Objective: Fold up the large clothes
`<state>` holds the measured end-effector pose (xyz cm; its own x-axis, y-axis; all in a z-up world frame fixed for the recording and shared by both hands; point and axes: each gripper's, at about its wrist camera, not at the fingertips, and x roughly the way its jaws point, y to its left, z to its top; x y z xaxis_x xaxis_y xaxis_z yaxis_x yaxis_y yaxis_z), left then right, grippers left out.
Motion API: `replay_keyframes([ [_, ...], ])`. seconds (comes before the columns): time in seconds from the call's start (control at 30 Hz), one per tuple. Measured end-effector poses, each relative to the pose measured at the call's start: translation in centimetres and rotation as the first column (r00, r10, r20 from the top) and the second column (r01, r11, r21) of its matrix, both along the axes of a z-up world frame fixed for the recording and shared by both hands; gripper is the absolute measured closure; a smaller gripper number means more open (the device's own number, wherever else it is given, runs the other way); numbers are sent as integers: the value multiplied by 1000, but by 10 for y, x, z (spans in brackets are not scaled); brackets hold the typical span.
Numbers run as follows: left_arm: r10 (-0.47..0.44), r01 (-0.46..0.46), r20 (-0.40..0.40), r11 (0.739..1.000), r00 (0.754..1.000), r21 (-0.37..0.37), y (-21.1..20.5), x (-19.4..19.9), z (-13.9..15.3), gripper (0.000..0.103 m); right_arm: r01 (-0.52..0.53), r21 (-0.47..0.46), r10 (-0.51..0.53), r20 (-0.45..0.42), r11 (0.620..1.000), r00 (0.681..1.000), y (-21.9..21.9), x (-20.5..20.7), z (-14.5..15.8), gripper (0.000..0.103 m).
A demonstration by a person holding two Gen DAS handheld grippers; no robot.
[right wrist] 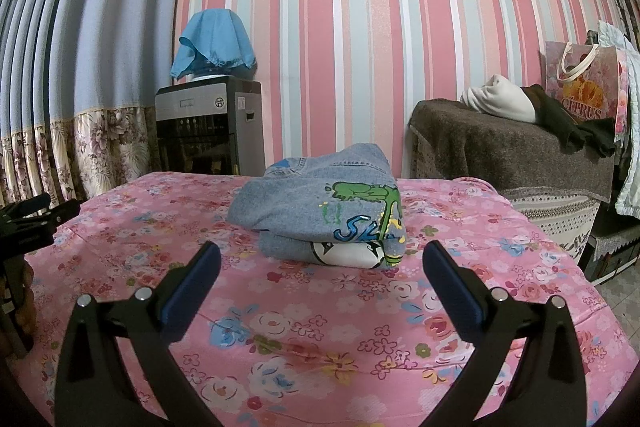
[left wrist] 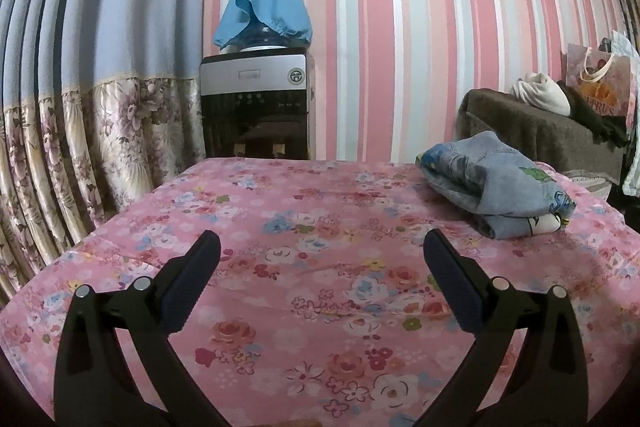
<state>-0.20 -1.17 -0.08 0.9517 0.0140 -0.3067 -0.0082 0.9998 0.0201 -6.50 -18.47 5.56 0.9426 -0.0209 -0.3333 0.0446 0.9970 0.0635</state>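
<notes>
nearest to the camera in the left wrist view is the left tool [left wrist: 320, 255], with its two black fingers and dark blue pads spread wide apart and nothing between them; it hangs over the bare pink flowered cloth of the worktop [left wrist: 312, 267]. in the right wrist view the right tool [right wrist: 320, 259] is the same, jaws wide apart and holding nothing, and the left tool also shows at the left edge of that frame.

the task's thing, a light blue denim garment with green and blue cartoon prints [right wrist: 320, 211], lies in the middle of the right wrist frame, just beyond the right tool's fingertips, and at the right side of the left wrist frame [left wrist: 496, 183]. it is a compact bundle of about two thick layers, resting flat on the worktop, and no tool touches it.

i judge that the folding of this garment is finished or nearly so. no other unfolded garment lies on the worktop. the white and dark clothes on the brown covered furniture [right wrist: 512, 147] at the right may or may not belong to the task; i cannot tell.
</notes>
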Motion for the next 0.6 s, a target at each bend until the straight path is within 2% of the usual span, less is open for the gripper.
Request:
replay_keyframes([
  [0.6, 12, -12, -1, 1000, 1000, 4, 0, 1, -1, 3, 1, 0, -1, 0, 1000, 1000, 1, 0, -1, 2],
])
